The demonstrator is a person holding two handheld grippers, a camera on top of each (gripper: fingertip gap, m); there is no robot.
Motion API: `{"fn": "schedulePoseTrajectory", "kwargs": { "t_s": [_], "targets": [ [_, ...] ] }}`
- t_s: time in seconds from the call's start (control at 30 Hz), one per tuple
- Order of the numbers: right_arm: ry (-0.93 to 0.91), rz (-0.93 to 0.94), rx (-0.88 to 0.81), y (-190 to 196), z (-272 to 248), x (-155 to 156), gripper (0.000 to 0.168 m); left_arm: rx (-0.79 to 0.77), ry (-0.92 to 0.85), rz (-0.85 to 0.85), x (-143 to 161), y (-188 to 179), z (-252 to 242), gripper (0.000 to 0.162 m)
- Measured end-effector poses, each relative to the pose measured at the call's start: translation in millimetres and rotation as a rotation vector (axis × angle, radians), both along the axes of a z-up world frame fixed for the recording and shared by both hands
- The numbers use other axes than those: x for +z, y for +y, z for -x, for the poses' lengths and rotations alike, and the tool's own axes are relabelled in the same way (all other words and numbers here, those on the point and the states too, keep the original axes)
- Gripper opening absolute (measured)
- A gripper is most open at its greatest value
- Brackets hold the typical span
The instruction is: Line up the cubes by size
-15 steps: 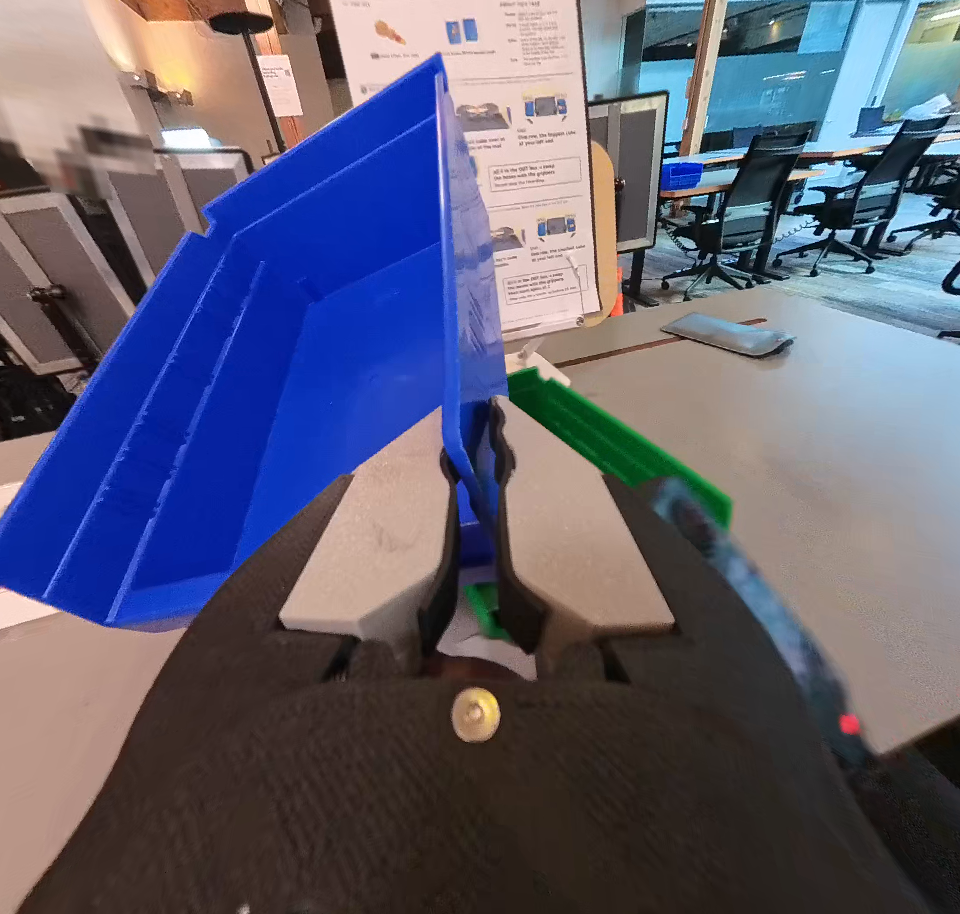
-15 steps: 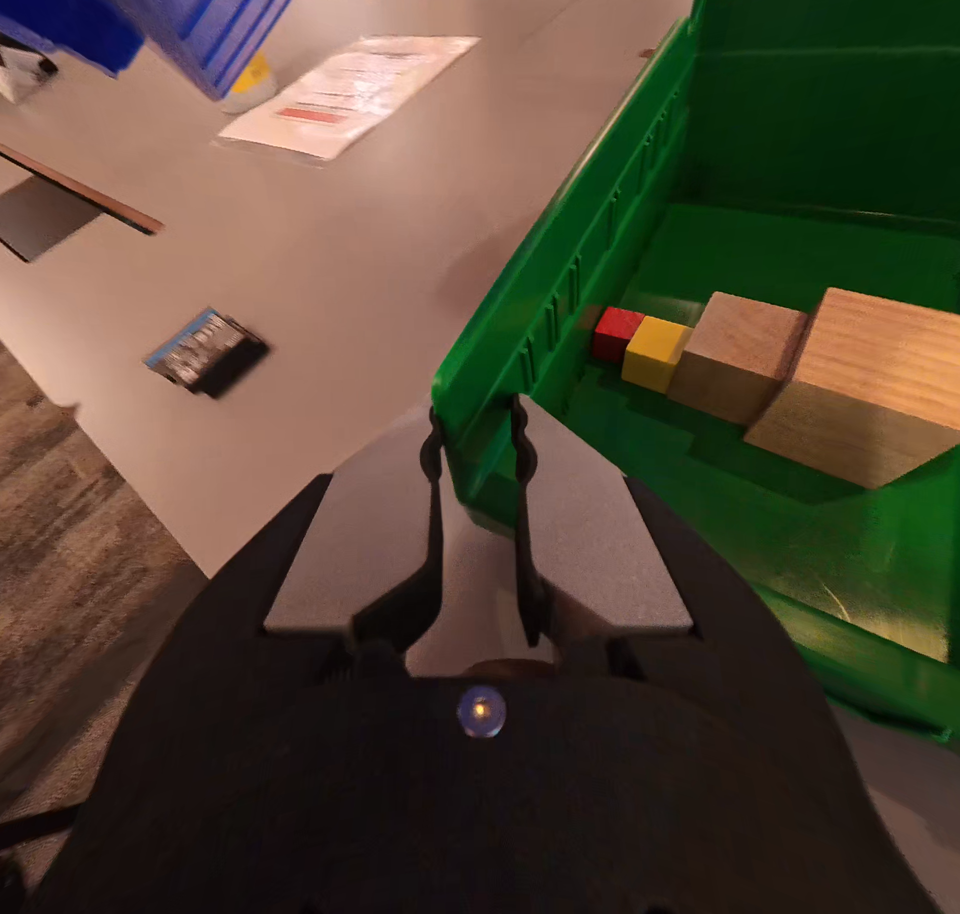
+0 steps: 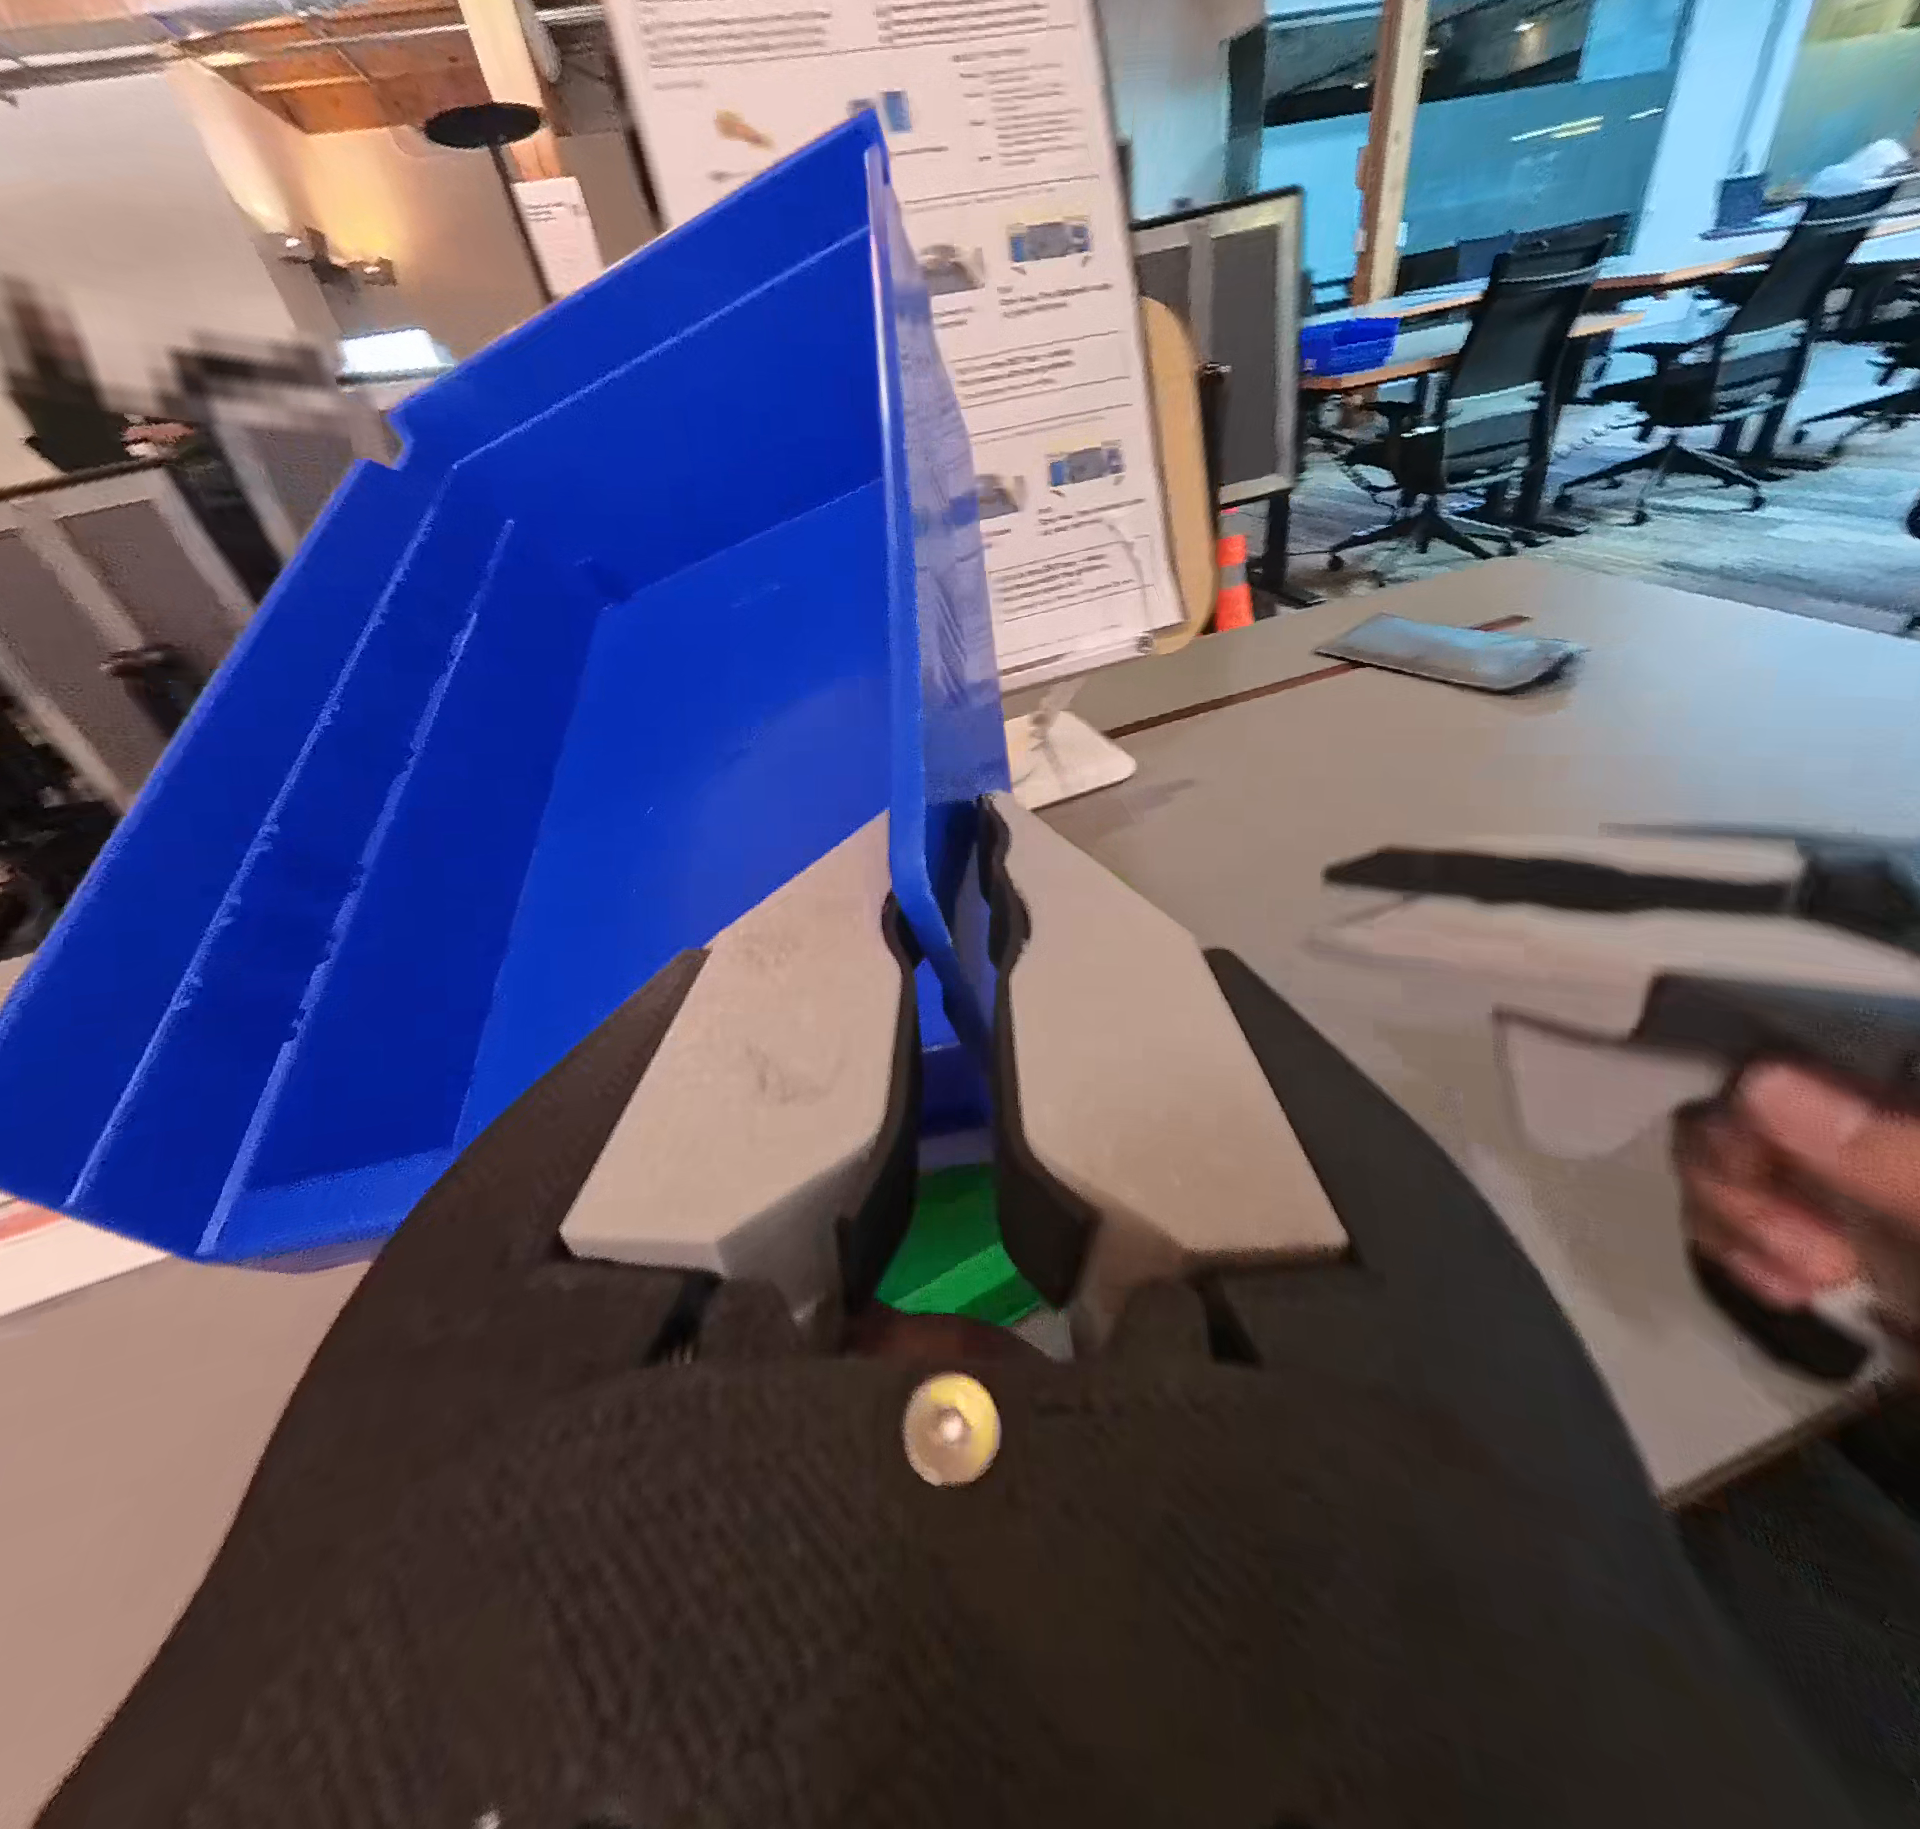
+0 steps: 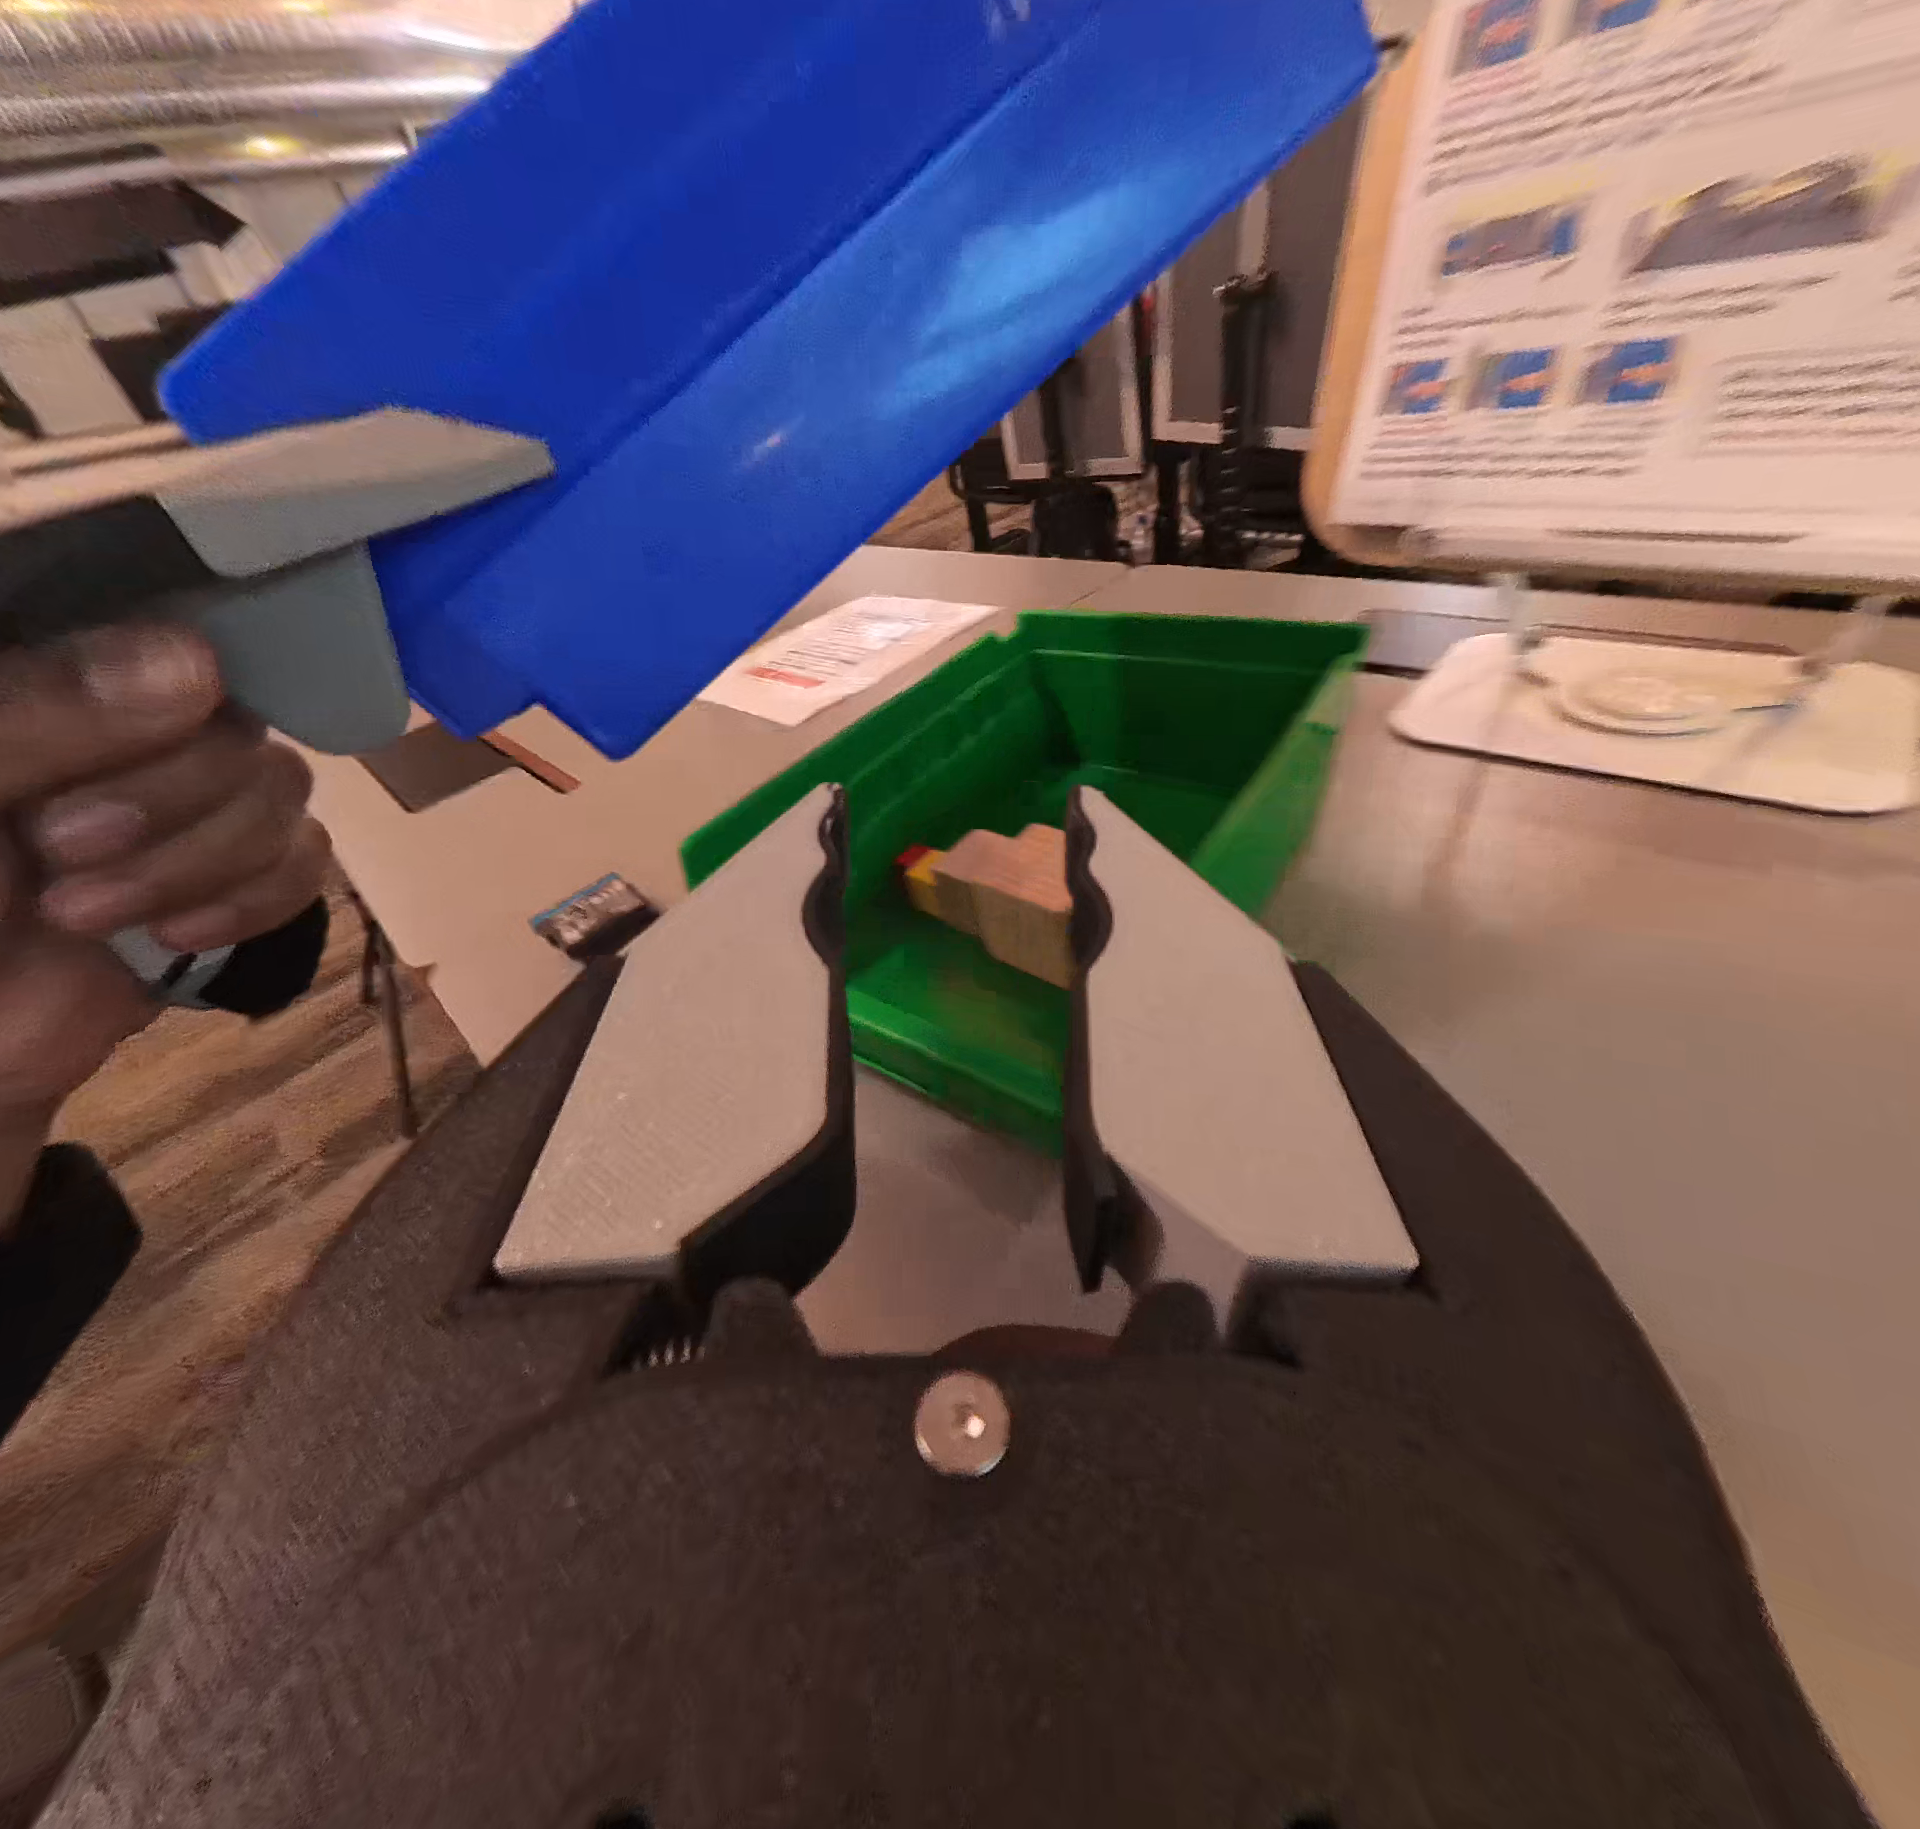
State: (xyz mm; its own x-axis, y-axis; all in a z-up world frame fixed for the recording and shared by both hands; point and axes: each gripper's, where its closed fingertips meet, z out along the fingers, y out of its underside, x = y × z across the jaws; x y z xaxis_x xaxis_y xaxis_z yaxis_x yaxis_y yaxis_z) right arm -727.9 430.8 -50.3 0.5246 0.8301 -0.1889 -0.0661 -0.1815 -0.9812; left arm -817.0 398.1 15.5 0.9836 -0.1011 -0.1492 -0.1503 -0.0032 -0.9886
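A grey tabletop (image 4: 1558, 1000) in an open office carried the scene, with black office chairs (image 3: 1496, 397) at desks far behind. On it sat one green plastic bin (image 4: 1226, 730), open side up, and inside it four cubes stood in a touching row: one small red cube (image 4: 912, 856) at the far-left end, one small yellow cube (image 4: 923, 886) against it, then one mid-sized pale wooden cube (image 4: 987, 860) and one larger wooden cube (image 4: 1039, 922), the last partly hidden behind a finger. The right gripper (image 4: 951, 844) hung above the near end of the green bin, its two grey fingers spread apart with nothing between them. Up and to the left, one blue plastic bin (image 3: 623, 740) was held in the air, tilted steeply, its inside empty. The left gripper (image 3: 940, 849) was pinching that bin's side wall between its two fingers, and a hand (image 4: 125, 803) gripped its handle. Beyond the green bin lay one white printed sheet (image 4: 852, 652), and one small dark card (image 4: 587, 917) lay near the table edge. One white instruction poster (image 4: 1662, 221) stood on a white base (image 4: 1662, 740) at the right, and one dark flat pouch (image 3: 1455, 652) lay farther off on the table
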Motion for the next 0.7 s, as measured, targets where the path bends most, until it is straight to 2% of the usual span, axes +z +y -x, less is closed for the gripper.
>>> {"fn": "schedulePoseTrajectory", "kwargs": {
  "t_s": [0.2, 0.33, 0.53, 0.7],
  "targets": [
    [-0.118, -0.039, -0.13, 8.7, -145.0, 21.0, 0.04, -0.189, -0.023, 0.003, -7.1, 14.7, -110.6, 0.004],
    [-0.058, -0.06, -0.22, 6.8, -218.6, 36.5, 0.04, -0.281, 0.014, 0.065, -41.6, 30.4, -193.5, 0.004],
    [0.024, -0.007, -0.253, 11.7, -275.1, 38.5, 0.042, -0.247, 0.209, 0.099, -109.3, 52.5, -281.1, 0.003],
    [-0.046, 0.021, -0.291, 25.3, -290.3, 22.6, 0.041, -0.302, 0.147, 0.193, -149.1, 70.8, -322.1, 0.003]
  ]
}}
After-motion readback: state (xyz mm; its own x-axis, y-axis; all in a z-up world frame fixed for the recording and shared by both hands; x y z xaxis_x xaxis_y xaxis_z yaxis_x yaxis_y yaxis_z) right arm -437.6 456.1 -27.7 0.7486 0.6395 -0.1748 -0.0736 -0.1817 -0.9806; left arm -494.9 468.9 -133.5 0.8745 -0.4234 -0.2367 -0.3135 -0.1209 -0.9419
